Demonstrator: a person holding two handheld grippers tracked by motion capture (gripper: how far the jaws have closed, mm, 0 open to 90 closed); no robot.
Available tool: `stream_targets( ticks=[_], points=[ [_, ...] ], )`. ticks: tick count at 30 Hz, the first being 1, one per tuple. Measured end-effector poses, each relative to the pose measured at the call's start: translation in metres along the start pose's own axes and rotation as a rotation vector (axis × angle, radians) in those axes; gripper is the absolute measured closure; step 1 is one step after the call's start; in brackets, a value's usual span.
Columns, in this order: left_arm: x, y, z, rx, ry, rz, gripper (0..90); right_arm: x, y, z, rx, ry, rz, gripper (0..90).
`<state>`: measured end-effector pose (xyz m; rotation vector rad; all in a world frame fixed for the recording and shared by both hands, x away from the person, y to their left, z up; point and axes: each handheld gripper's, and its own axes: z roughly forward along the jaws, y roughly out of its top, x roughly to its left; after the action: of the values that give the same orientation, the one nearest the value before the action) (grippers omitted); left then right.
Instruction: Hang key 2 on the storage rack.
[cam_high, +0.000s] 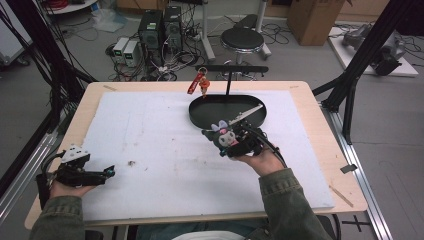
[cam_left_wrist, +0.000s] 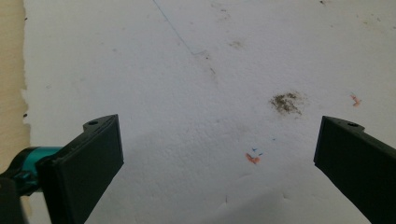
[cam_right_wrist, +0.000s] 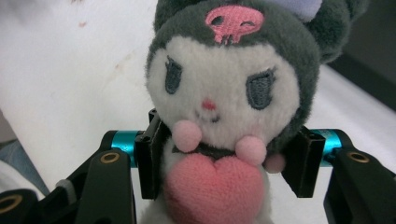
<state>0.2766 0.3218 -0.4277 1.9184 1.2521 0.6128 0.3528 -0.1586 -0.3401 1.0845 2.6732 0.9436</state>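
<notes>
The right gripper has a plush toy clamped by its body, both black jaws pressing into the soft pile at either side. It is fuzzy stuff: a dark grey hood with a stitched pink skull, a cream face with embroidered eyes, two little pink pom-pom paws and a padded pink heart at the belly. From the high view the toy sits up in the grip just at the near rim of the black oval tray, a shallow, smooth, hard-edged dish with a pale strip lying across it. Behind the tray a thin black stand carries a red keychain dangling at its left end.

Over on the left, the left gripper rests low near the front-left corner, its jaws spread wide with nothing between them, and under them the rough, pitted white foam mat with a dark smudge. The mat's ragged edge meets the bare wooden table right there. Between the two hands lies a broad open stretch of mat.
</notes>
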Motion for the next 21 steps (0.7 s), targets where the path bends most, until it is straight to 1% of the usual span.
stream_targets(
  ticks=[1, 2, 4, 5, 7, 8, 9, 10, 12, 14, 16, 18, 19, 21],
  points=[
    [-0.001, 0.002, 0.0, 0.0, 0.0, 0.007, 1.7, -0.005, 0.002, -0.005, -0.019, 0.004, 0.015, 42.3],
    [-0.001, 0.002, 0.0, 0.0, 0.0, 0.007, 1.7, -0.005, 0.002, -0.005, -0.019, 0.004, 0.015, 42.3],
    [-0.002, 0.002, 0.001, 0.0, -0.002, 0.011, 1.7, -0.011, 0.004, -0.009, -0.031, 0.005, 0.022, 42.3],
    [-0.002, 0.002, 0.001, 0.001, -0.004, 0.009, 1.7, -0.013, 0.006, -0.01, -0.027, 0.003, 0.03, 42.3],
    [-0.001, 0.002, 0.002, 0.004, -0.004, 0.011, 1.7, -0.021, 0.011, -0.015, -0.03, -0.014, 0.03, 42.3],
    [-0.001, 0.002, 0.002, 0.007, -0.005, 0.012, 1.7, -0.021, 0.011, -0.015, -0.03, -0.014, 0.03, 42.3],
    [0.0, 0.001, 0.002, 0.007, -0.006, 0.012, 1.7, -0.025, 0.015, -0.019, -0.035, -0.019, 0.041, 42.4],
    [0.0, 0.001, 0.002, 0.007, -0.006, 0.012, 1.7, -0.025, 0.015, -0.019, -0.035, -0.019, 0.041, 42.4],
    [0.0, 0.001, 0.003, 0.007, -0.008, 0.008, 1.7, -0.031, 0.021, -0.024, -0.049, -0.033, 0.039, 42.3],
    [0.0, 0.002, 0.003, 0.016, -0.013, 0.014, 1.7, -0.033, 0.022, -0.025, -0.055, -0.033, 0.039, 42.3],
    [0.0, 0.002, 0.004, 0.019, -0.014, 0.018, 1.7, -0.035, 0.025, -0.028, -0.059, -0.043, 0.041, 42.3],
    [0.0, 0.002, 0.004, 0.02, -0.015, 0.017, 1.7, -0.039, 0.028, -0.03, -0.063, -0.053, 0.03, 42.3],
    [0.0, 0.002, 0.004, 0.017, -0.015, 0.018, 1.7, -0.042, 0.03, -0.031, -0.066, -0.059, 0.023, 42.3],
    [-0.001, 0.003, 0.002, 0.007, -0.014, 0.021, 1.7, -0.047, 0.033, -0.033, -0.074, -0.056, 0.031, 42.3]
  ],
)
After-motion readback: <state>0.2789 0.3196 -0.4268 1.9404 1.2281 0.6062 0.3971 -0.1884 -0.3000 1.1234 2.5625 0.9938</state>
